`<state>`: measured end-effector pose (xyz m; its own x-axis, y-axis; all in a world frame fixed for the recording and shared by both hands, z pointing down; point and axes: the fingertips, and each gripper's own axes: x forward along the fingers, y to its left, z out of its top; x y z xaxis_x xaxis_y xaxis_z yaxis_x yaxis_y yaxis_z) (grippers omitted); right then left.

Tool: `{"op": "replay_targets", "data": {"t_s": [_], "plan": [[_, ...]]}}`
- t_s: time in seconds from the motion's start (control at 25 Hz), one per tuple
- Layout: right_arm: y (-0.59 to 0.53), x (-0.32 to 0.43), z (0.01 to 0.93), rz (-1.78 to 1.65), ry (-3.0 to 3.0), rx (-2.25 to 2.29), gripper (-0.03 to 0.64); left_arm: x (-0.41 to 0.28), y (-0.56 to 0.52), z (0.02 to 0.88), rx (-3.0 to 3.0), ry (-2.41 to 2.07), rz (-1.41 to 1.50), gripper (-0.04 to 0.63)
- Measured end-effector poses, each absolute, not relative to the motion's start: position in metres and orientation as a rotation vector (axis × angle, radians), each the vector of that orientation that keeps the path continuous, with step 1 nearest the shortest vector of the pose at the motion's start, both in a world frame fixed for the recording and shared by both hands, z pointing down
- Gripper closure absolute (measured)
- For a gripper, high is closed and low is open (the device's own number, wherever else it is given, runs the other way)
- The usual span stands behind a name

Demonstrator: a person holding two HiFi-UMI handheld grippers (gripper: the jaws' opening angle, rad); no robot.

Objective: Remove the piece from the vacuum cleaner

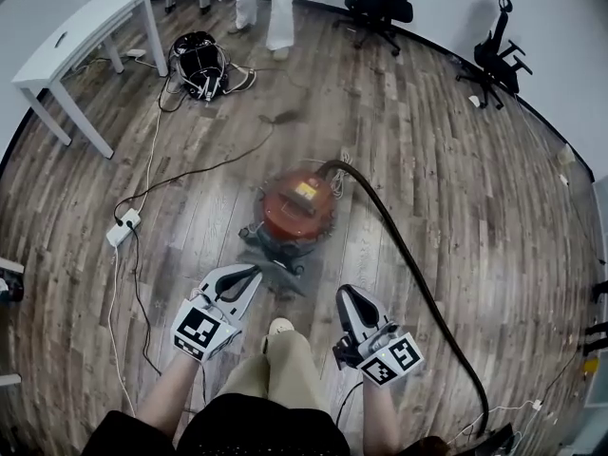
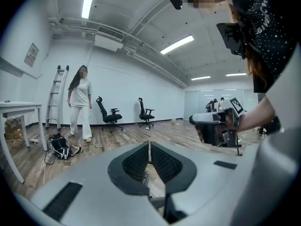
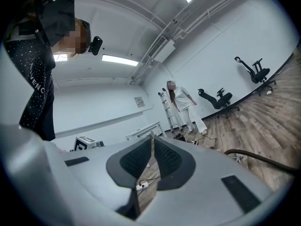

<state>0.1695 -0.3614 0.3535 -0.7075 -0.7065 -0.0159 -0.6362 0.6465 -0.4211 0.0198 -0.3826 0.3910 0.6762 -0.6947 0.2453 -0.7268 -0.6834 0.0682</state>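
Nearest in the head view: the wearer's own legs [image 1: 275,378] and one shoe [image 1: 278,326] on the wood floor [image 1: 456,217]. Just fwd of that, both tools are held low, approx level w/ each other.

L gripper [image 1: 249,275]: jaws together, nothing btwn them. Its own view shows the ribbed pads [image 2: 136,163] meeting at the tips w/ only floor behind. R gripper [image 1: 348,297]: same, jaws closed and empty, pads [image 3: 170,160] touching at the tip. Neither gripper touches anything.

Next out is the vac [image 1: 297,207], a round red canister w/ a yellow label on top. It sits on the floor just ahead of the L gripper's tips, near but apart. It's blurred, so detail is poor. A black hose [image 1: 418,283] leaves its upper right side, arcs away and runs down past the R gripper to the lower right edge.

Task status, my read: not begun. The hose is on the canister and no part lies loose beside it that I can see. Can't tell which piece is meant; the hose end is the likely candidate, or the grey part [image 1: 275,255] at the base. All steps are left: open a gripper, close in, grip the piece, prob. steady the body w/ the other, pull free.

Farther off: a power strip [image 1: 123,228] w/ cables at left, a black bag of gear [image 1: 199,63], a white table [image 1: 85,41], a person in white [image 1: 268,3] by the far wall, and office chairs [image 1: 378,8].
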Motion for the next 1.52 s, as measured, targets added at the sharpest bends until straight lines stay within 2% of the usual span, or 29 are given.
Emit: {"op": "replay_targets", "data": {"t_s": [0.6, 0.76, 0.84, 0.96, 1.0, 1.08, 1.24, 1.52], "plan": [[-0.432, 0.187, 0.596, -0.562, 2.675, -1.112, 0.603, 0.013, -0.460, 0.609, 2.798, -1.290, 0.204, 0.586], [-0.436, 0.193, 0.646, -0.559, 2.625, -1.102, 0.601, 0.003, -0.466, 0.644, 2.823, -1.320, 0.125, 0.584], [-0.436, 0.192, 0.668, -0.567, 2.618, -1.072, 0.543, 0.001, -0.461, 0.655, 2.883, -1.284, 0.070, 0.579], [-0.429, 0.182, 0.691, -0.602, 2.622, -0.983, 0.431, -0.007, -0.457, 0.666, 2.912, -1.212, -0.003, 0.356], [-0.425, 0.177, 0.697, -0.604, 2.632, -0.961, 0.409, -0.013, -0.455, 0.671, 2.899, -1.202, -0.003, 0.325], [-0.416, 0.170, 0.705, -0.575, 2.658, -0.934, 0.387, -0.027, -0.452, 0.683, 2.895, -1.230, 0.058, 0.314], [-0.396, 0.169, 0.715, -0.535, 2.680, -0.924, 0.387, -0.047, -0.447, 0.713, 2.892, -1.232, 0.196, 0.314], [-0.387, 0.154, 0.752, -0.447, 2.882, -1.014, 0.387, -0.044, -0.450, 0.764, 2.880, -1.132, 0.391, 0.314]]}}
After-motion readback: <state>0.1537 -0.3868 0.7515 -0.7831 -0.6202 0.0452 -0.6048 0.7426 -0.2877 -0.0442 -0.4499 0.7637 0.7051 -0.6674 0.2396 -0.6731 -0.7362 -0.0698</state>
